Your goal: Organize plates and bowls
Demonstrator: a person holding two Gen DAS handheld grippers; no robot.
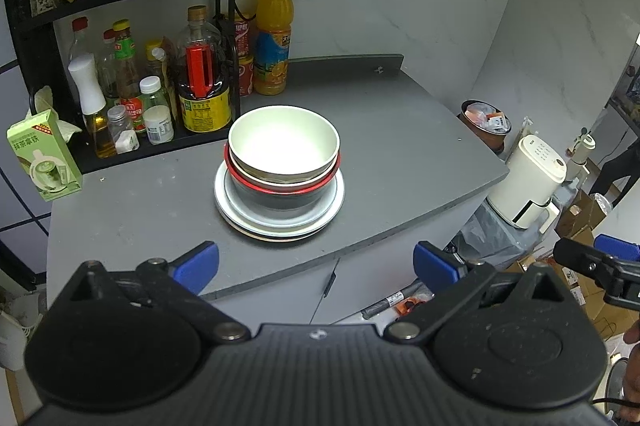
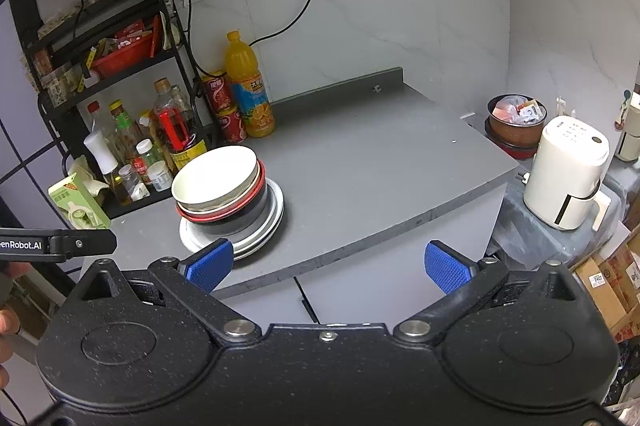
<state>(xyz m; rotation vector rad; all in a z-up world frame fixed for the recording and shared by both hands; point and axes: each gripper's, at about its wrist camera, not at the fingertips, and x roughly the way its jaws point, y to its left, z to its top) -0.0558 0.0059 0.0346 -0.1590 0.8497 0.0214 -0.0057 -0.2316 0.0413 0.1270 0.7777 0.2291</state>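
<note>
Left wrist view: your left hand-held gripper (image 1: 316,266) and right hand-held gripper (image 2: 328,264) hang released, off the grey bench (image 1: 400,153), where nested round cream, red-rimmed and black bowls (image 1: 284,141) sit on stacked white plates (image 1: 280,222).

Even indoor light, sharp focus, strong fisheye edge curvature.

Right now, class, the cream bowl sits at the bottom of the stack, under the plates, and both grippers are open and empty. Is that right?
Not quite. The cream bowl sits on top of the stack, nested in the red-rimmed bowl, with the plates at the bottom; the left wrist view shows it. The left gripper and right gripper are indeed open and empty.
</note>
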